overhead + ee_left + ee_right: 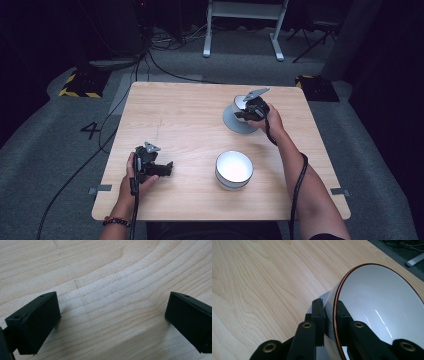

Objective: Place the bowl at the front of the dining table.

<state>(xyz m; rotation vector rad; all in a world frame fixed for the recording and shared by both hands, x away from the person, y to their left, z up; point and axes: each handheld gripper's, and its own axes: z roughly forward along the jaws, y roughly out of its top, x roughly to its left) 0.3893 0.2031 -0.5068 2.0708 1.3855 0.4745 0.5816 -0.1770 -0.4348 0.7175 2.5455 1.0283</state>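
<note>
The right gripper [250,111] has its jaws clamped on the rim of a white bowl [377,302], tilted over a grey plate [235,121] at the tabletop's [190,115] far right. The left gripper [159,169] rests wide open, holding nothing.

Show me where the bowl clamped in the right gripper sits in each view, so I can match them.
High view: held bowl upper right of centre, over a grey plate.
Left gripper view: open jaws over bare wood.
Right gripper view: held bowl at right, rim pinched.
Shared landmark: the wooden table.
</note>
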